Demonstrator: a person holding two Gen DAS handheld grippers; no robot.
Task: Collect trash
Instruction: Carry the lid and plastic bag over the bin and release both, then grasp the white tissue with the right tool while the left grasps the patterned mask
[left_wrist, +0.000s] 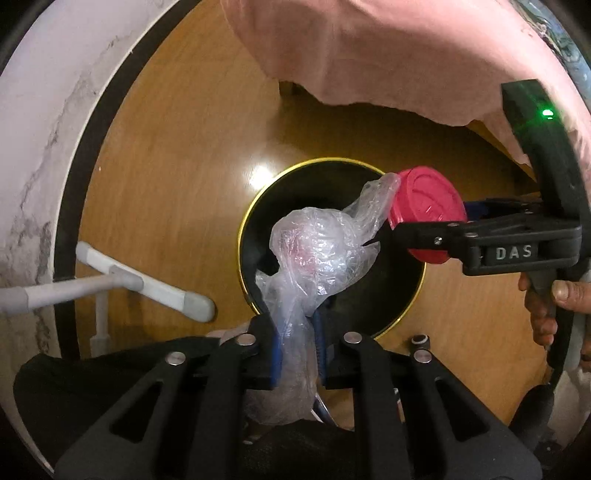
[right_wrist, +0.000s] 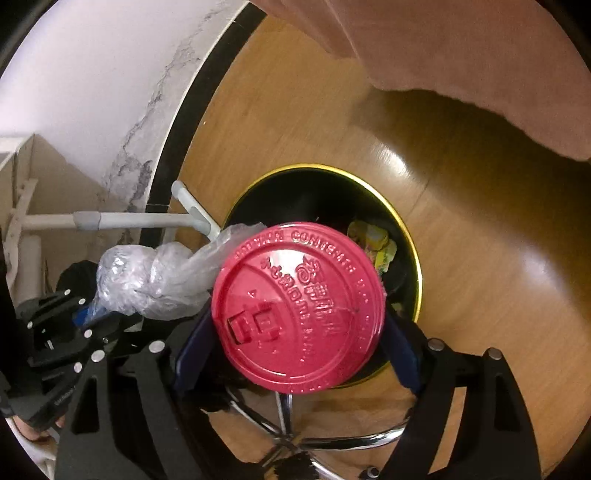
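Wooden flooring (left_wrist: 177, 192) fills most of what I see from both wrists, with a white marbled wall (left_wrist: 33, 147) and its black skirting strip (left_wrist: 85, 155) curving along the left; a pink cloth (left_wrist: 388, 55) hangs over the top of both views. On the floor I see a black bin (right_wrist: 413, 258) with a gold rim, open at the top, directly under both claws; some yellow wrappers (right_wrist: 373, 243) lie inside it. White plastic tubing (left_wrist: 147, 288) rests on the floor near the wall, just beside the bin; chrome chair legs (right_wrist: 295, 432) show at the bottom of the right wrist view.

My right claw (right_wrist: 299, 332) grips a red cup lid (right_wrist: 299, 314) by its edges, the blue pads pressing on either side, so the jaws stand wide around it; the lid hangs over the bin's mouth. My left claw (left_wrist: 297, 332) is clamped tight on a crumpled clear plastic bag (left_wrist: 317, 251), whose loose end bulges forward over the bin and touches the lid. At the right edge of the left wrist view I see a hand (left_wrist: 546, 306) on the right claw's trigger.
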